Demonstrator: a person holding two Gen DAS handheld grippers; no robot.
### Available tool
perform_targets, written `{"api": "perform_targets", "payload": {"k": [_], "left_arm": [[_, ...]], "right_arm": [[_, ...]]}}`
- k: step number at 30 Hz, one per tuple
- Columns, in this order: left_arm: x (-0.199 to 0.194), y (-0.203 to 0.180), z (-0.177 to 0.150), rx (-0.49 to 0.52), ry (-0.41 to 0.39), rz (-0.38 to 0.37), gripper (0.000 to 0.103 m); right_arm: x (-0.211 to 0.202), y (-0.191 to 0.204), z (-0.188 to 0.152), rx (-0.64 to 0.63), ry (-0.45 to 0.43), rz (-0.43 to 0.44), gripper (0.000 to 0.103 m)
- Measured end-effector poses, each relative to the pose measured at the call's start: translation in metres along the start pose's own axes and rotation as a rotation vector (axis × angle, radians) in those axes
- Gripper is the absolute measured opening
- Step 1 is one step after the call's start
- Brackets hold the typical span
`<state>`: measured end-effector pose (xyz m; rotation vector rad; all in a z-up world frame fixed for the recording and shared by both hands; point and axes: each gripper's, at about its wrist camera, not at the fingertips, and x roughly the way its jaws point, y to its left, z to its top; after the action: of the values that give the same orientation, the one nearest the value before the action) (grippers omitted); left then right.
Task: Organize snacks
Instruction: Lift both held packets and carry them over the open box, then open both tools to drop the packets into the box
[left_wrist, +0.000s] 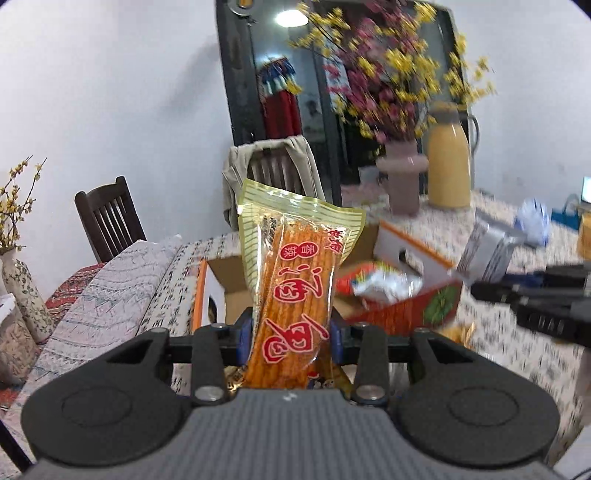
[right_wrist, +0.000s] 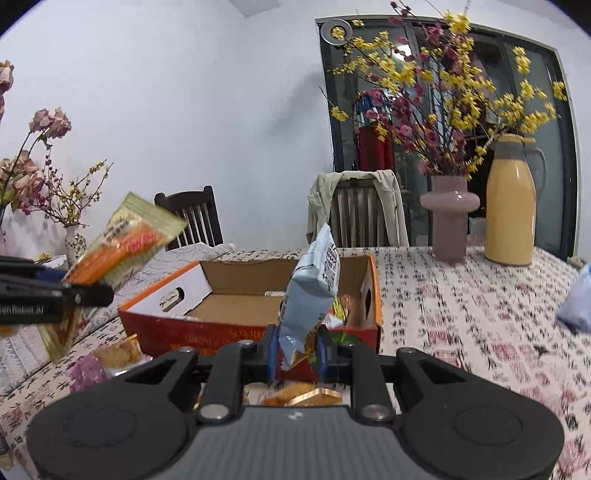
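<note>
My left gripper (left_wrist: 291, 338) is shut on an orange-and-yellow snack pack (left_wrist: 295, 280) and holds it upright in front of the open cardboard box (left_wrist: 399, 236). It also shows in the right wrist view (right_wrist: 125, 240), at the left. My right gripper (right_wrist: 297, 356) is shut on a pale blue snack bag (right_wrist: 314, 291), held upright at the near wall of the box (right_wrist: 229, 328). In the left wrist view this bag (left_wrist: 487, 251) and the right gripper appear blurred at the right. The box holds a few snack packets (left_wrist: 380, 282).
A pink vase (right_wrist: 448, 218) of flowers and a yellow thermos (right_wrist: 511, 206) stand at the table's back right. Loose snacks (right_wrist: 118, 356) lie on the patterned tablecloth before the box. Two chairs (right_wrist: 192, 216) stand behind the table. A blue bag (right_wrist: 576, 306) lies at the far right.
</note>
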<state>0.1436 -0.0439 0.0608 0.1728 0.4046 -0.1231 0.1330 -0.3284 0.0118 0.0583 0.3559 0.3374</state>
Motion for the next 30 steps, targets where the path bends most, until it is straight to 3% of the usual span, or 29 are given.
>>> {"api": "perform_targets", "payload": {"k": [13,19,25,27,30], "left_arm": [[0.077,0.036,0.037,-0.236,0.012,0.038,0.040],[0.111,0.045,0.037,-0.276,0.037,0.058,0.040],[0.133,0.048,0.025,-0.319,0.035,0.079,0.040],[0.136,0.048,0.022,-0.320,0.048,0.074,0.045],[0.134,0.051,0.018,-0.338,0.042,0.079,0.066]], "right_arm": [[0.075,0.006,0.056,-0.043,0.036,-0.026,0.020],[0.125,0.001,0.055,-0.038,0.105,-0.037,0.020],[0.146,-0.007,0.043,0.014,0.116,-0.014,0.020],[0.149,-0.005,0.041,-0.001,0.124,-0.030,0.021],[0.147,-0.010,0.039,0.021,0.128,-0.029,0.025]]}}
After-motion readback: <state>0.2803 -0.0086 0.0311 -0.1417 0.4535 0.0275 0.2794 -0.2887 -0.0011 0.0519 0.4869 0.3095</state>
